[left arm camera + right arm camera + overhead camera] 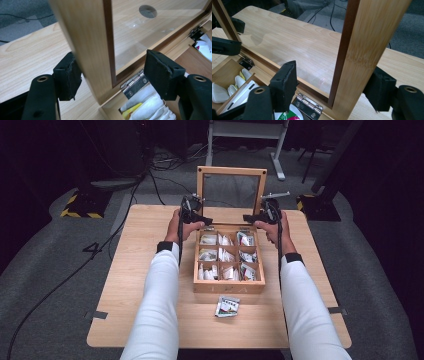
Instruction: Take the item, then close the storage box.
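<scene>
Lid [231,170]: standing upright at the far edge of the tea box [229,287], which is sitting mid-counter.
Left gripper [112,72]: we are seeing its jaws straddling the lid's left stile; one pad touching, other apart, not clamping.
Right gripper [332,86]: jaws gaping around the right stile.
Risk: uneven squeezing is likely twisting the hinges [135,83], or the lid slams onto the sachets.

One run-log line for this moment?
left gripper: open, astride lid frame | right gripper: open, astride other side | box: open

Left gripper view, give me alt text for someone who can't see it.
The left gripper has its two black fingers on either side of the upright wooden lid frame of a tea box, near its metal hinge. Tea bags lie in the compartment below.
</scene>
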Motion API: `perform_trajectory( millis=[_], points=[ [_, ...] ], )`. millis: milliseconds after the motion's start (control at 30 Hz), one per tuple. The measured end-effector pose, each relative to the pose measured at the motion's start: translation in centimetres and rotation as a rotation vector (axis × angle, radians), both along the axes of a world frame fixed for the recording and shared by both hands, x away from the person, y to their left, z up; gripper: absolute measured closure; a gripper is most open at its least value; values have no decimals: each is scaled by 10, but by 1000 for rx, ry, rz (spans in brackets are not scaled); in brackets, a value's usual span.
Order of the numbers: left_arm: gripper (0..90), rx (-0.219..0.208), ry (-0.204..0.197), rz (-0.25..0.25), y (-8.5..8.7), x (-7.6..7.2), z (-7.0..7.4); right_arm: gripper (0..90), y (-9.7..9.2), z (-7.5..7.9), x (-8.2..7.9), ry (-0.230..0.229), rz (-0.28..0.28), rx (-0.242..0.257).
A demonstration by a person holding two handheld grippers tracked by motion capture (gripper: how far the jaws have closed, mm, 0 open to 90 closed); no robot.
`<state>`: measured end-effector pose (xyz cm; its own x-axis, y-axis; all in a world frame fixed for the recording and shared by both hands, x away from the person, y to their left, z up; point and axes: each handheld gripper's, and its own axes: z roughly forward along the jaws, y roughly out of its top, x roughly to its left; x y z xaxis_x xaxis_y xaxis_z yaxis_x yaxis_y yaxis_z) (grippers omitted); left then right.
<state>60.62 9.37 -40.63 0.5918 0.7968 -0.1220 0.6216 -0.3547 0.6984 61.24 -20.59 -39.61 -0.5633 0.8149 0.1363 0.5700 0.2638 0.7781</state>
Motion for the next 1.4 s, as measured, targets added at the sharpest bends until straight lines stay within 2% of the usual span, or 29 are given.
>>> perform_trajectory(
  millis=[167, 267, 300, 333, 367, 433, 467, 767, 800, 967, 1133, 1267, 1333, 1400],
  points=[
    [342, 11, -2, -3, -2, 0, 1, 333, 0, 0, -2, -8, 0, -2],
    [360, 4, 4, 15, -2, 0, 3, 333, 0, 0, -3, -8, -6, 4],
    [345, 12, -4, 25, -5, -1, 3, 332, 0, 0, -3, -10, -8, 1],
    [337, 25, -11, 13, -4, -1, 4, 331, 1, 1, -4, -8, -8, -9],
    [355, 25, -11, 13, -4, -1, 4, 332, 1, 2, -4, -5, -7, -6],
    [408, -24, -14, 15, 2, -2, 6, 354, -1, 1, -4, -8, 1, 7],
    [410, -30, -17, 15, 3, -2, 6, 366, -2, 2, -4, -7, 1, 10],
    [445, -24, -38, 8, 4, -8, 11, 398, -5, 3, -9, -21, 11, 19],
    [449, -13, -49, 3, 5, -11, 12, 404, -6, 3, -11, -23, 13, 28],
    [456, -14, -74, -3, 6, -18, 17, 413, -8, 5, -15, -30, 24, 45],
    [466, -44, -99, -6, 10, -27, 25, 413, -10, 7, -20, -30, 31, 50],
    [468, -47, -119, 5, 10, -33, 30, 415, -11, 9, -24, -35, 29, 48],
    [467, -75, -126, 10, 12, -37, 31, 425, -13, 12, -28, -42, 31, 59],
    [467, -79, -134, 13, 13, -40, 32, 431, -15, 13, -31, -48, 34, 67]
  ],
)
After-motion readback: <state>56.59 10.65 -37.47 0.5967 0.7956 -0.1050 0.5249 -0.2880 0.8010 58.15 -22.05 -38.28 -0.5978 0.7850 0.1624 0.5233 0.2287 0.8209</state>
